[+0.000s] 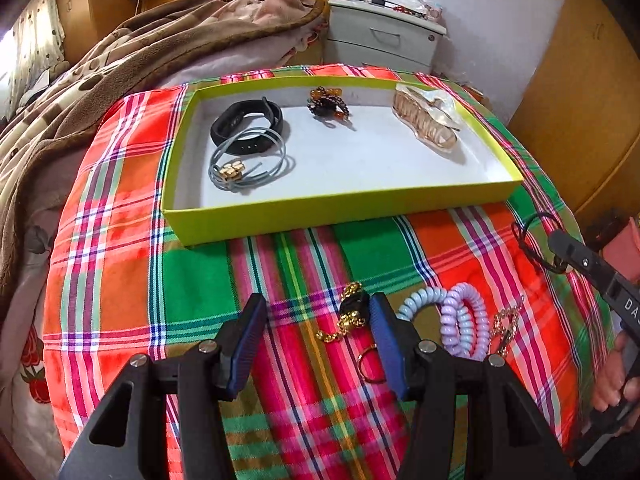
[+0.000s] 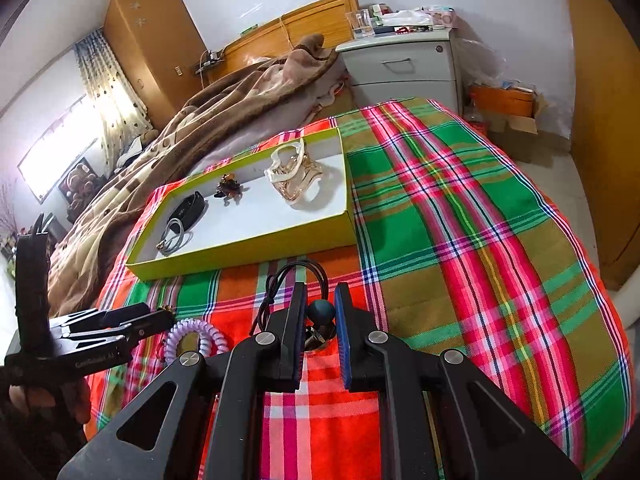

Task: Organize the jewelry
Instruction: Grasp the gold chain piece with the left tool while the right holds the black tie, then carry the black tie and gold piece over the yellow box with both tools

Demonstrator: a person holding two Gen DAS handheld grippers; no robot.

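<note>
In the left wrist view my left gripper (image 1: 317, 300) is open low over the plaid cloth. A gold chain with a black piece (image 1: 352, 314) lies between its blue pads, close to the right pad. My right gripper (image 2: 321, 304) is shut on the dark teal ball pendant (image 2: 321, 312) of a black cord necklace (image 2: 298, 274), whose loop rests on the cloth ahead. The yellow-green box (image 1: 332, 210) holds a black band (image 1: 244, 122), a grey cord bracelet (image 1: 248, 160), a dark bead bracelet (image 1: 328, 104) and a clear hair clip (image 1: 426, 122).
Purple and blue spiral hair ties (image 1: 460, 320), a gold ring (image 1: 368, 364) and a thin gold chain (image 1: 506, 322) lie on the cloth right of my left gripper. A brown blanket (image 1: 120, 64) covers the bed at left. A grey nightstand (image 1: 380, 36) stands behind.
</note>
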